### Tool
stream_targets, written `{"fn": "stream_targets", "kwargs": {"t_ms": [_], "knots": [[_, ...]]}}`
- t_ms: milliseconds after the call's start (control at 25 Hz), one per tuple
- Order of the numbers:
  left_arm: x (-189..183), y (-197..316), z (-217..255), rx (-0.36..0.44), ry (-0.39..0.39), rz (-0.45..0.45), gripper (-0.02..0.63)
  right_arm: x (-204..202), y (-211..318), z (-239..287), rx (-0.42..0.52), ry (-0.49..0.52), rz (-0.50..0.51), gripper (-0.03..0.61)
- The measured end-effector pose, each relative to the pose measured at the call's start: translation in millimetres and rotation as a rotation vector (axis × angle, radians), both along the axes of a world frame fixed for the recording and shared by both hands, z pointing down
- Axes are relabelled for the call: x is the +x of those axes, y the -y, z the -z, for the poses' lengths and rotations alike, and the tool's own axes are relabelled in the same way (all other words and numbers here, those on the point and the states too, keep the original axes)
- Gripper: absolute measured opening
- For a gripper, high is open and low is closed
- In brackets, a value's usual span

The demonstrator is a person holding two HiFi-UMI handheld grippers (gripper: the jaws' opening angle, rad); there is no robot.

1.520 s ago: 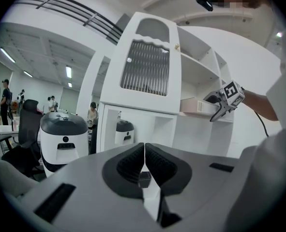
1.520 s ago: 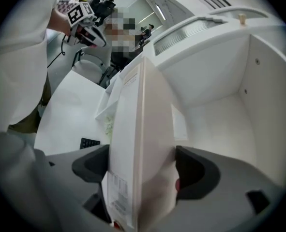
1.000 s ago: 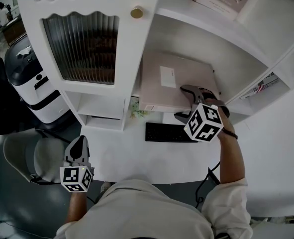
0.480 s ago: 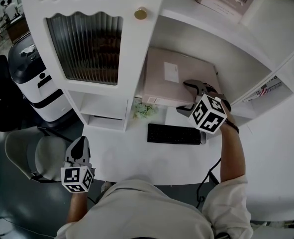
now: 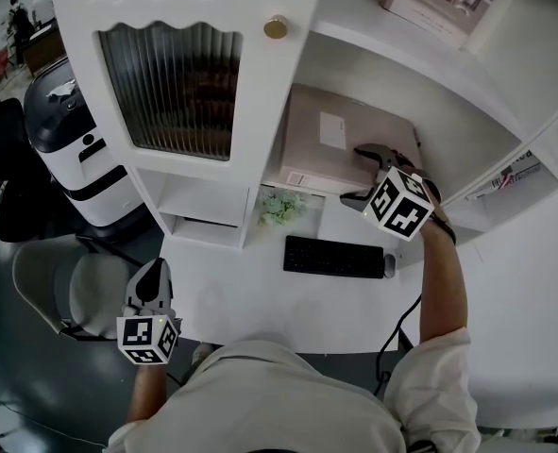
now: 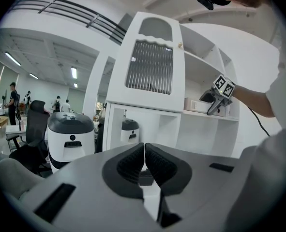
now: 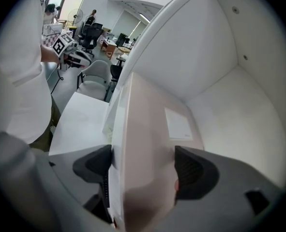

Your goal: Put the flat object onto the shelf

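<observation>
Pale pink flat box (image 5: 340, 144) with a white label on its top face, lying flat in the open shelf compartment (image 5: 453, 102), just right of the ribbed-glass cabinet door (image 5: 170, 83) with its brass knob (image 5: 276, 27). Near end of the flat box at the compartment's front edge, held there by the right gripper (image 5: 354, 173): jaws spread wide, one over the top face and one under the near edge, with the box filling the gap between the dark pads. Below the compartment, on the white desk (image 5: 231, 286): small green plant (image 5: 280, 206) near the box's left corner, black keyboard (image 5: 333, 256), mouse (image 5: 389, 265) just beside the keyboard's right end. Well apart, low at the desk's left front corner: left gripper (image 6: 144, 161), jaws pressed together with nothing between them. Further left, on the floor: grey chair (image 5: 52, 286) and a white machine with a black top (image 5: 66, 130).
</observation>
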State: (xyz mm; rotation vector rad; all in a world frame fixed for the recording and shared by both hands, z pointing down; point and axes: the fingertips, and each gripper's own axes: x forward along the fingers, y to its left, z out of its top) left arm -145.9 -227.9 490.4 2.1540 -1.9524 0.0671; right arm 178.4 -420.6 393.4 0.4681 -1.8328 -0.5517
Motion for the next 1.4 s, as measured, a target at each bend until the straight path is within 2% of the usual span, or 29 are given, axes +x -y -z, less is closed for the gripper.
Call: {"fn": "stream_targets", "kwargs": {"t_ms": [360, 640, 1040, 1400], "knots": [[0.3, -9.4, -0.5, -0.007, 0.005, 0.014, 0.006, -0.3, 1.9, 0.6, -0.047, 0.015, 0.037, 0.431], [2.1, -13.9, -1.0, -0.007, 0.005, 0.011, 0.006, 2.9, -3.7, 8.3, 0.006, -0.006, 0.043, 0.405], [15.0, -12.6, 1.2, 0.003, -0.004, -0.046, 0.006, 4.9, -34.0, 42.6, 0.151, 0.065, 0.017, 0.262], [24.2, -9.2, 2.6, 0.009, -0.003, -0.106, 0.006, 14.7, -62.7, 56.2, 0.252, 0.162, -0.059, 0.173]]}}
